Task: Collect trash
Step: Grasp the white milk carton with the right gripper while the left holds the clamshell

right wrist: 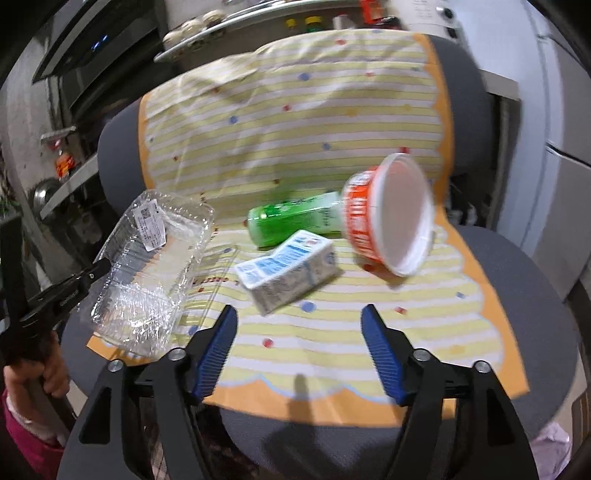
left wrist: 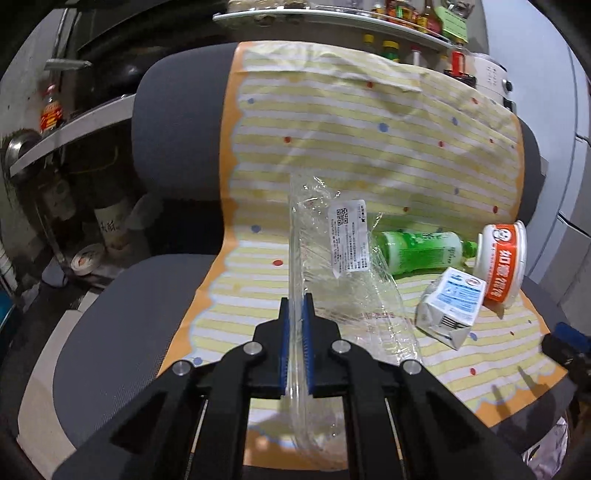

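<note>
The left tongs are closed down on the thin edge of a clear plastic clamshell container, the blue pads pinching its rim; the right wrist view shows the same container tilted up off the front left part of the striped cloth, held at its left edge. The right tongs stand wide open with nothing between them, hovering above the near part of the cloth, in front of the milk carton.

The clamshell looks very light, thin and springy; it will likely flex and crackle under pressure, so a grip on the doubled rim seems better than one on a flat wall; its smooth film may slip if held loosely.

The carton lies on its side and looks dented, so probably empty and soft; taking it across its narrow faces should suit. Just behind it lies a green bottle, round and liable to roll; beside that, an orange and white paper bowl is tipped on edge, light and crushable, best taken at the rim.

The cloth is draped over the seat and back of a grey chair; shelves with bottles stand behind.
</note>
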